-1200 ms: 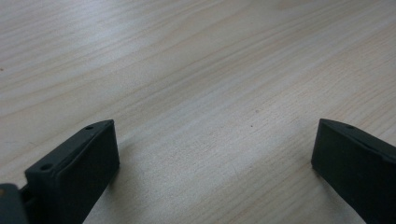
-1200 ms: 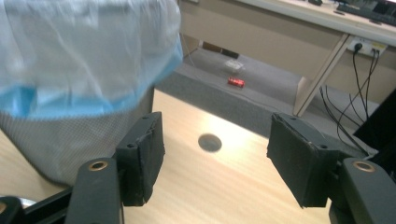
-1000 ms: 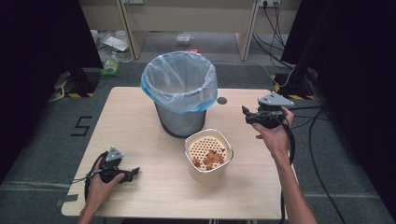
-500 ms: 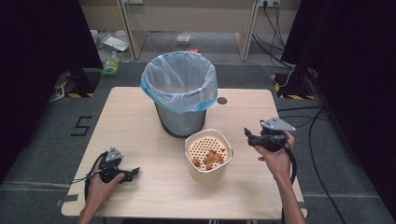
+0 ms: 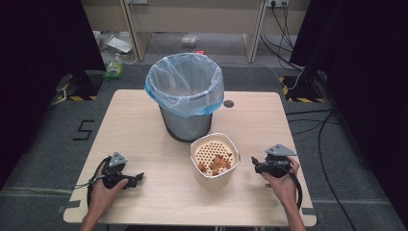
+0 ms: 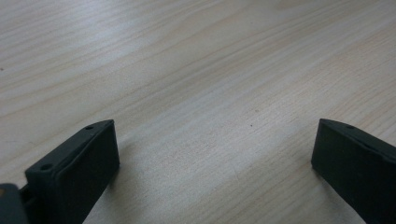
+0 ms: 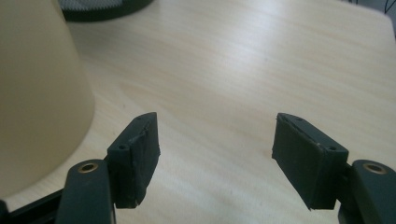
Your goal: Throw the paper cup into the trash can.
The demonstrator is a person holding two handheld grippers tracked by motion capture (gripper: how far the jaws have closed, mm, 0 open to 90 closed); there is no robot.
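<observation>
Right claw (image 5: 255, 166) gaping beside cream container (image 5: 214, 161), lined bin (image 5: 185, 98) behind.

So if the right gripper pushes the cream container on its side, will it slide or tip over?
The container probably slides: it looks like thin plastic, and only a few brown pieces lie on its perforated insert, so it seems light. Its wall narrows toward the base, so a push near the rim could tip it. The smooth table likely gives little grip. A low push from the right gripper seems safer.
</observation>
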